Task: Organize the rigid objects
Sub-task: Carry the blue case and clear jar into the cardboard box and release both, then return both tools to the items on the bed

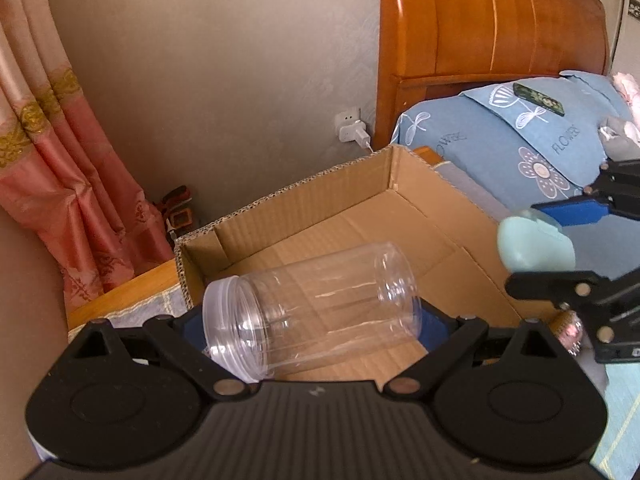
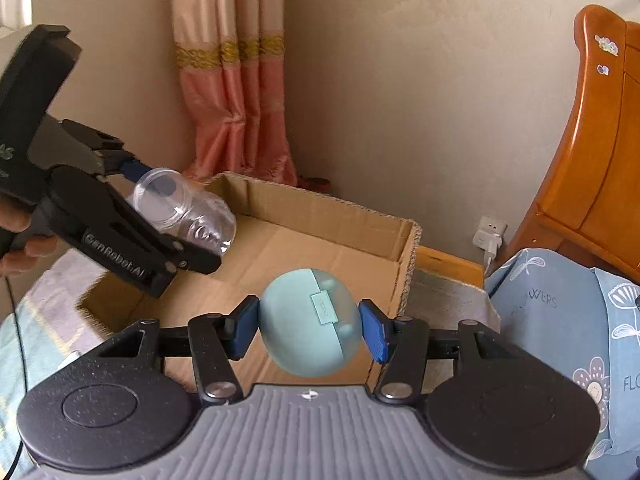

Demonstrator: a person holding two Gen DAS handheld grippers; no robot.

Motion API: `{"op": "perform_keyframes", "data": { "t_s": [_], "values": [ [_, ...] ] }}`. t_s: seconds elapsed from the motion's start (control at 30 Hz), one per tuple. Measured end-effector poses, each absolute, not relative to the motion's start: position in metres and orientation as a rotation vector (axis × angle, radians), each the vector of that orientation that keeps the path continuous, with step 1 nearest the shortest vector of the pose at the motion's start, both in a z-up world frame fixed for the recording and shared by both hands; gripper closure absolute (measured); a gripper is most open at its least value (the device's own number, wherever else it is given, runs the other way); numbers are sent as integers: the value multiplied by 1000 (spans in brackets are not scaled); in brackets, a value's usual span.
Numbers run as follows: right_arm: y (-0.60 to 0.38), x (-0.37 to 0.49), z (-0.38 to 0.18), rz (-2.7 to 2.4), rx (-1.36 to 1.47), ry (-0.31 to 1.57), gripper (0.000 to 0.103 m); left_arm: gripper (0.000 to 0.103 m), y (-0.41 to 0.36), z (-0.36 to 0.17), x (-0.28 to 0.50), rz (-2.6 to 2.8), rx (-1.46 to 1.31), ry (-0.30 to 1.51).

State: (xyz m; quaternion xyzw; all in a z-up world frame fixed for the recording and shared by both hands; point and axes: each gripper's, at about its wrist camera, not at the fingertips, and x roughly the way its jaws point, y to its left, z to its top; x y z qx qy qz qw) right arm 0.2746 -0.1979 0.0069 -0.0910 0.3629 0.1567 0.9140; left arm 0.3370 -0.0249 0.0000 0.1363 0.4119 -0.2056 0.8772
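My left gripper (image 1: 312, 320) is shut on a clear plastic jar (image 1: 316, 308), which lies sideways between the blue pads above an open cardboard box (image 1: 400, 216). The same jar (image 2: 188, 210) and left gripper (image 2: 176, 220) show at the left of the right wrist view, over the box (image 2: 312, 220). My right gripper (image 2: 310, 324) is shut on a round pale-green case (image 2: 308, 322), held above the box's near right corner. In the left wrist view that case (image 1: 532, 246) and the right gripper (image 1: 540, 244) hang at the right edge of the box.
The box rests on a wooden surface (image 1: 132, 288) beside a bed with a blue flowered pillow (image 1: 532, 148) and an orange wooden headboard (image 1: 492, 16). A pink curtain (image 1: 60, 152) hangs at the left. A wall socket with a charger (image 1: 354, 130) sits behind the box. A hand (image 2: 20, 236) holds the left gripper.
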Motion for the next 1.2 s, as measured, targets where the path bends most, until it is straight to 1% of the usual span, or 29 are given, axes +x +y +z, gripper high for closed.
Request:
{"op": "perform_keyframes", "data": {
  "t_s": [0.13,0.17,0.2,0.23,0.27,0.37,0.43,0.7,1.0,1.2],
  "values": [
    [-200,301,-3,281,-168,773,43,7,-30,-5,349,-417,283,871],
    [-201,305,-4,264,-160,763,41,7,-30,-6,353,-411,282,872],
    [-203,308,-5,244,-146,745,28,7,-31,-7,356,-400,281,872],
    [-205,310,-3,229,-136,733,13,7,-31,-8,358,-391,280,869],
    [-207,312,-2,217,-128,724,9,6,-32,-8,360,-382,275,867],
    [-213,311,2,219,-92,709,7,5,-31,-9,367,-359,249,860],
    [-213,304,5,225,-82,716,2,5,-30,-8,367,-335,250,851],
    [-206,272,14,234,-102,733,0,5,-22,7,346,-335,233,850],
    [-189,221,38,211,-158,729,0,4,-13,42,283,-359,205,798],
    [-184,175,49,220,-163,681,0,1,-8,58,231,-349,236,736]
  ]
}}
